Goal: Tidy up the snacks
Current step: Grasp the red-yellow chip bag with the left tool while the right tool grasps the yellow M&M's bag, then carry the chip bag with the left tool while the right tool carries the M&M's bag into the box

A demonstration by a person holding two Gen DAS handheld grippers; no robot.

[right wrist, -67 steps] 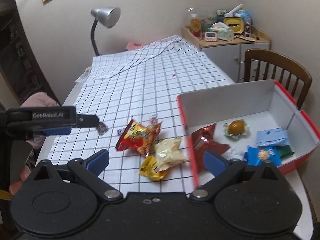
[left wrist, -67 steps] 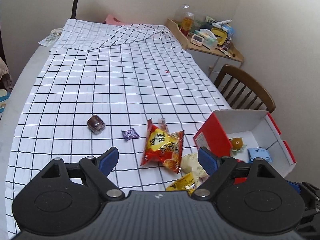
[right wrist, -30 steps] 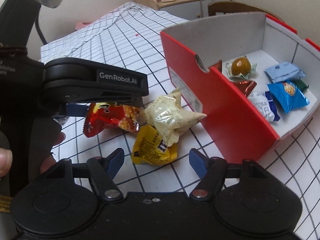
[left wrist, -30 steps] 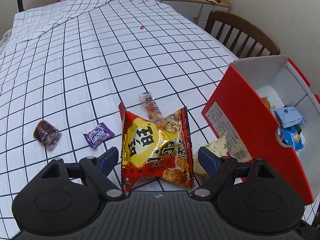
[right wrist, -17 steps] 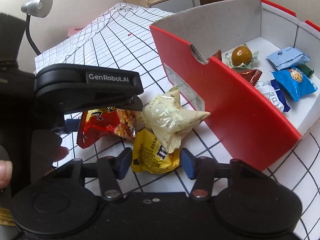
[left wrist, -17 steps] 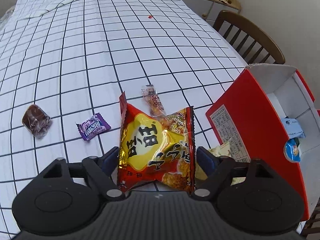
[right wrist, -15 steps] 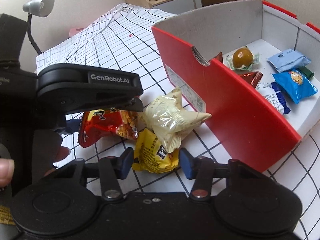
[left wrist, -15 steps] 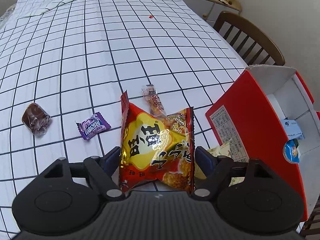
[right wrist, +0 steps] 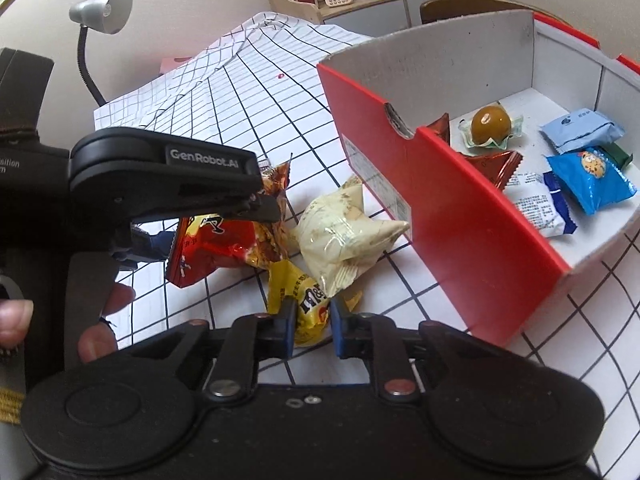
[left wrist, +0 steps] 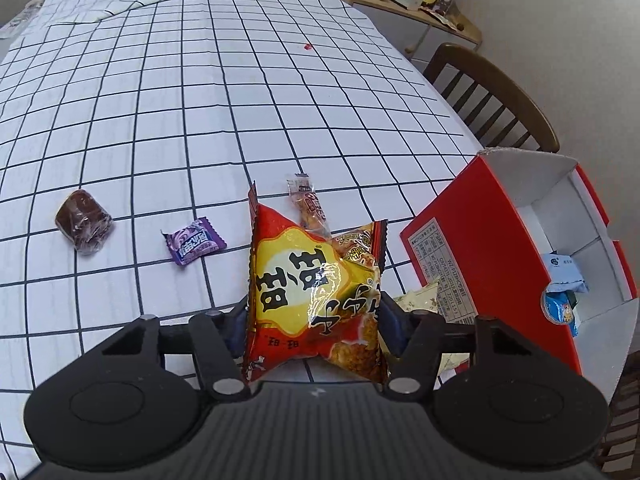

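L gripper [left wrist: 314, 316] pinches the red-yellow chip bag [left wrist: 316, 284] at both sides; R gripper [right wrist: 311, 322] is clamped on the yellow candy pack [right wrist: 298, 294], both on the checked cloth [left wrist: 160, 100] just beside the red box [right wrist: 448, 216]. A pale bag [right wrist: 344, 236] lies between packs & box wall, w/ bare cloth beyond toward the lamp [right wrist: 102, 4]. Box holds wrapped snacks, incl. a blue cookie pack [right wrist: 590, 178].

Right tool [right wrist: 312, 320] pinches yellow packet [right wrist: 305, 304] — tabletop.
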